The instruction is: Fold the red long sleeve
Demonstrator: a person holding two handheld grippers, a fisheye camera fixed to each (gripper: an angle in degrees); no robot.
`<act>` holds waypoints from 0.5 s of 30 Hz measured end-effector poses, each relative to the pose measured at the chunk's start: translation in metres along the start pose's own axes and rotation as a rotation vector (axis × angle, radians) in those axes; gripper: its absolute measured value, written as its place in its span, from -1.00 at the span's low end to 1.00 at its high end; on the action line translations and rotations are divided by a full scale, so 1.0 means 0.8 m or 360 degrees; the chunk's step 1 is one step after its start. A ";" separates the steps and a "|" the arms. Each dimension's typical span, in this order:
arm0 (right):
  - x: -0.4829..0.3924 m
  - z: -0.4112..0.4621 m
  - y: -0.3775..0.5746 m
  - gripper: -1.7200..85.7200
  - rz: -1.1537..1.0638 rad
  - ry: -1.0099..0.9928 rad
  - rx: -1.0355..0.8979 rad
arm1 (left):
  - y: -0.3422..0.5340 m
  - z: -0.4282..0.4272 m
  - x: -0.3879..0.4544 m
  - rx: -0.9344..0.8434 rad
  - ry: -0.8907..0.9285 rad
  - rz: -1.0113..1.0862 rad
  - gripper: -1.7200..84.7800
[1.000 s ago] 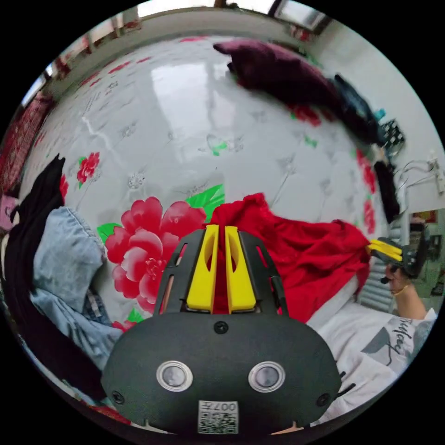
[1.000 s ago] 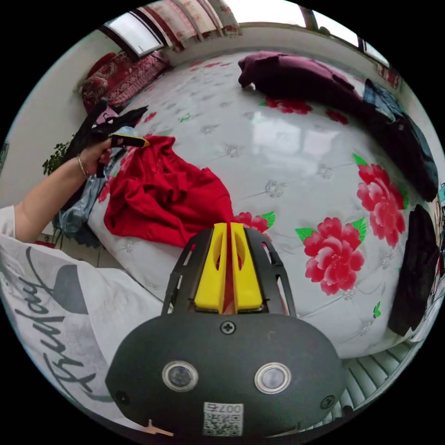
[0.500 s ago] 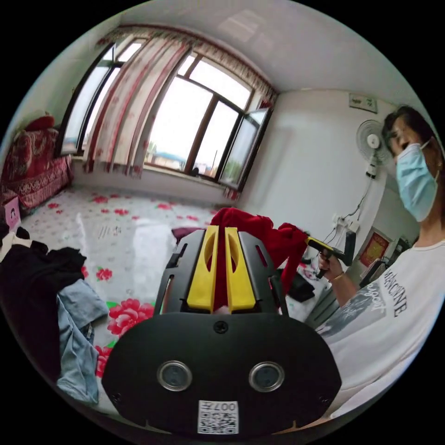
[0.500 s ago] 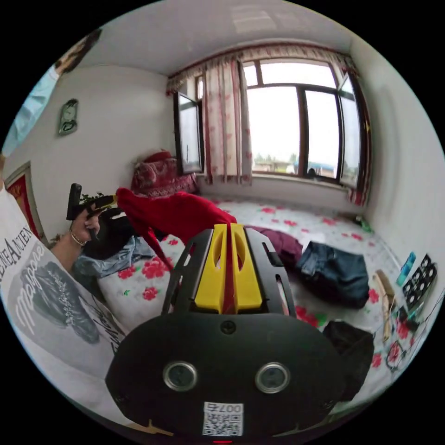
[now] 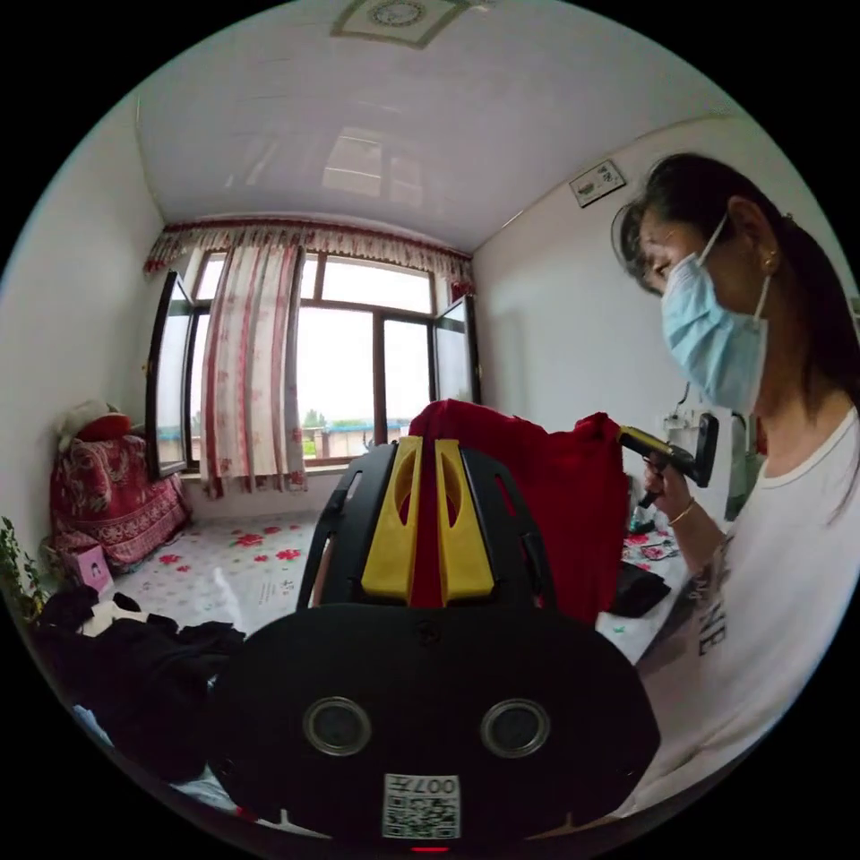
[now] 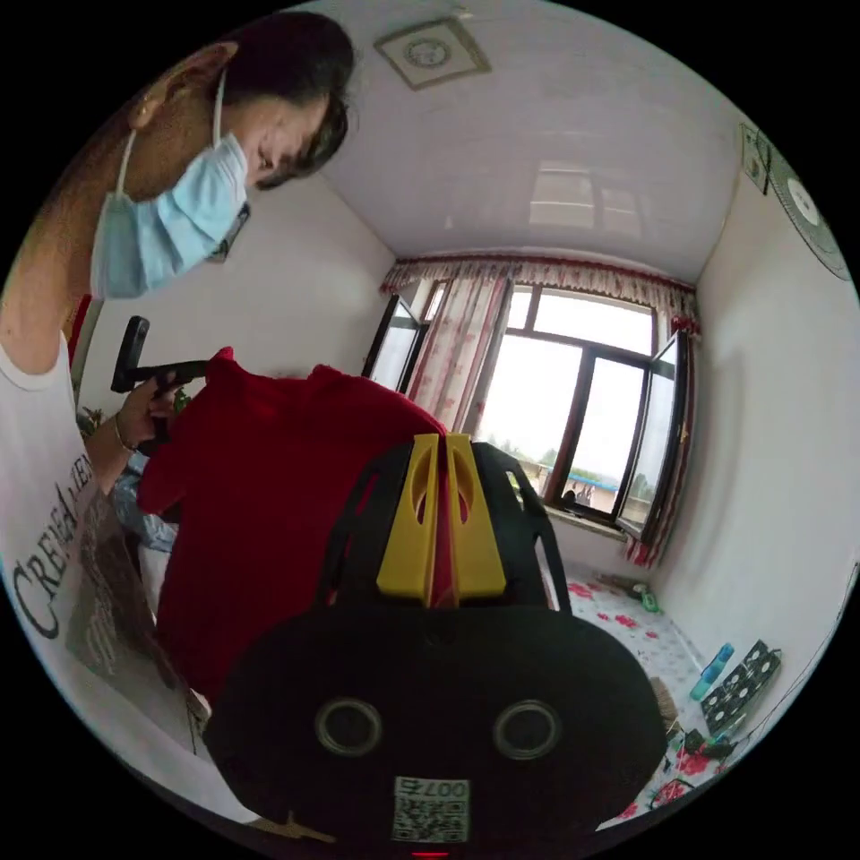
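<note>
The red long sleeve (image 5: 564,502) hangs in the air, stretched between both grippers and held up in front of the person. My left gripper (image 5: 427,443) has its yellow jaws shut on one top corner of the cloth. My right gripper (image 6: 441,441) is shut on the other top corner, with red fabric between its jaws. In the left gripper view the right gripper (image 5: 638,439) pinches the far corner in the person's hand. In the right gripper view the left gripper (image 6: 199,365) holds the red long sleeve (image 6: 260,502) at the far corner.
The person in a white printed shirt (image 5: 761,627) stands right behind the cloth. A white floral-covered surface (image 5: 224,573) lies below with a dark clothes pile (image 5: 134,672) on it. A window with curtains (image 6: 573,403) is at the back; small items (image 6: 735,690) lie at the surface's edge.
Both grippers have risen from the floral surface with the red long sleeve, lifting it off the surface. It now hangs spread between them instead of lying bunched. Both cameras tilted up toward the ceiling.
</note>
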State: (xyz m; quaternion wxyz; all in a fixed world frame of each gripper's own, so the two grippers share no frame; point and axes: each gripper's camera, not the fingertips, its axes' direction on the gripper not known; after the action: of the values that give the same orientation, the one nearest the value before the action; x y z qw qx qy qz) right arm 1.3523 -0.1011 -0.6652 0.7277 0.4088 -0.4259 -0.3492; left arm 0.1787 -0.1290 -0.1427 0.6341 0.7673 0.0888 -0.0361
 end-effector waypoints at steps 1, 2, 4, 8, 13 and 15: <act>0.001 0.032 0.007 -0.96 -0.0003 -0.0016 -0.0064 | 0.006 0.023 -0.016 -0.0068 -0.0043 -0.0014 -0.96; 0.007 0.072 0.018 -0.96 0.0022 -0.0052 -0.0143 | 0.011 0.038 -0.027 -0.0112 -0.0058 -0.0038 -0.95; 0.020 0.144 0.040 -0.96 0.0091 -0.0124 -0.0269 | 0.039 0.113 -0.087 -0.0326 -0.0074 -0.0235 -0.93; 0.042 0.353 0.122 -0.93 0.0220 -0.0161 -0.0650 | 0.105 0.255 -0.188 -0.0738 -0.0121 -0.0514 -0.81; 0.051 0.523 0.308 -0.89 0.0451 -0.0024 -0.1312 | 0.239 0.349 -0.281 -0.1219 -0.0345 -0.0903 -0.71; 0.047 0.519 0.381 -0.88 0.0554 -0.0080 -0.1413 | 0.284 0.338 -0.276 -0.1242 -0.0284 -0.0908 -0.72</act>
State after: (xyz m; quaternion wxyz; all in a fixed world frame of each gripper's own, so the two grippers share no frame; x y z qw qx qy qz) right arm 1.0395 -0.1279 -0.2547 0.8691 -0.0276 -0.3152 -0.3802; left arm 0.0186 -0.4550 0.0615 0.8442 0.4115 0.2477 -0.2379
